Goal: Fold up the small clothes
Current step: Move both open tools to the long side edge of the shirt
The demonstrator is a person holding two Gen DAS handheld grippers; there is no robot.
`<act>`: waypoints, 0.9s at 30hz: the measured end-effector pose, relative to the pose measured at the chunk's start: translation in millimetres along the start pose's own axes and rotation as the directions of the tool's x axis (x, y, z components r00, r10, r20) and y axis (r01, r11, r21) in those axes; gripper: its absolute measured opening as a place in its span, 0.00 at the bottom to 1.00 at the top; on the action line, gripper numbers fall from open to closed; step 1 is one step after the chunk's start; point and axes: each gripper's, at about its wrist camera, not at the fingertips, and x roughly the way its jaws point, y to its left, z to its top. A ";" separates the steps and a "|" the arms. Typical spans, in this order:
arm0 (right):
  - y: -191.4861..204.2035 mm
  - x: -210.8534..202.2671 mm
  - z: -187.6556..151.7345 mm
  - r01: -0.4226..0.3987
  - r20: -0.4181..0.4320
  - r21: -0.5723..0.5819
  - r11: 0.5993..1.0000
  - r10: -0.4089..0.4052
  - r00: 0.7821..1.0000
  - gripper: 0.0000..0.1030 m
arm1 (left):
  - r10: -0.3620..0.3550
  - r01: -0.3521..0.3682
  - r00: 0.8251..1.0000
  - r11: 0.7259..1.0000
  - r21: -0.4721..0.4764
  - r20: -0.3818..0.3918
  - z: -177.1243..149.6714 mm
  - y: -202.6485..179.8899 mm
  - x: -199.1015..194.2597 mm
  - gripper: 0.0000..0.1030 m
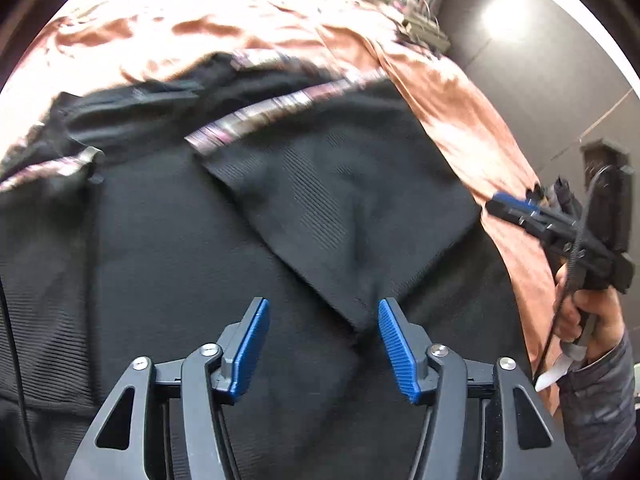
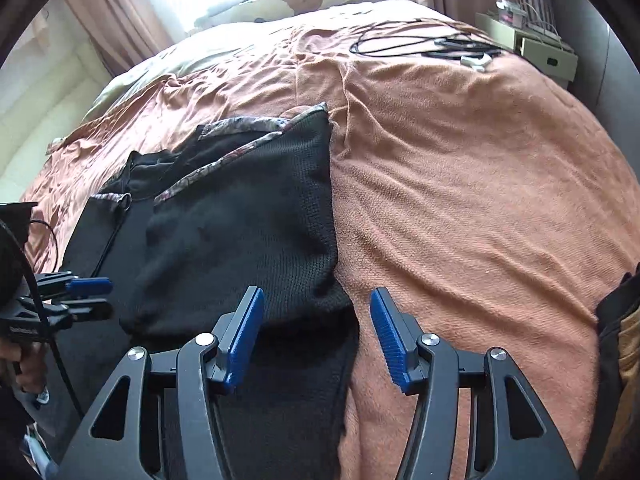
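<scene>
- Bed cover [image 2: 460, 200]: rust-coloured blanket spread over the whole bed; it carries every other item. Loose cables [image 2: 420, 42] lie far up it, well apart from the work.
- Black garment [image 2: 240, 220]: knitted, with a patterned trim [image 2: 224, 160] along its far edge. It lies flat on the cover, on the left of the right wrist view, its long axis running from the grippers toward the far side of the bed. One flap [image 1: 340, 200] is already folded over the body, and the flap's pointed near corner lies directly ahead of the left jaws.
- Right gripper [image 2: 316, 308]: jaws stand apart with nothing between the pads; the garment's right edge passes beneath the gap.
- Left gripper [image 1: 322, 316]: jaws likewise apart and empty, poised over the cloth, apparently clear of it.
- Governing relation: the garment extends forward from both grippers. The left is the nearer to the flap's corner, the right to the outer edge. The next fold probably calls for a fresh grip at the near hem.
</scene>
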 end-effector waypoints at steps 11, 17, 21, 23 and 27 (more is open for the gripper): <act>-4.4 27.8 -5.4 0.037 -0.061 0.039 0.999 -0.035 0.998 0.11 | 0.173 -0.168 0.983 0.982 -0.085 0.067 8.8 83.8 -38.5 0.58; 1.1 15.7 -5.0 0.022 -0.082 0.057 0.998 -0.018 0.996 0.19 | 0.209 -0.198 0.975 0.971 -0.135 0.069 -7.3 121.7 -58.8 0.58; 2.4 -3.9 -12.4 0.002 -0.062 0.067 0.998 0.002 0.998 0.49 | 0.223 -0.210 0.973 0.966 -0.152 0.068 -23.8 136.2 -76.5 0.58; 4.8 -14.7 -17.9 -0.004 -0.051 0.068 0.998 0.008 0.999 0.51 | 0.229 -0.215 0.971 0.963 -0.163 0.073 -33.6 142.3 -87.7 0.58; 7.0 -33.2 -28.9 -0.014 -0.045 0.081 0.997 0.018 0.999 0.51 | 0.237 -0.218 0.968 0.959 -0.181 0.086 -55.1 150.7 -110.8 0.60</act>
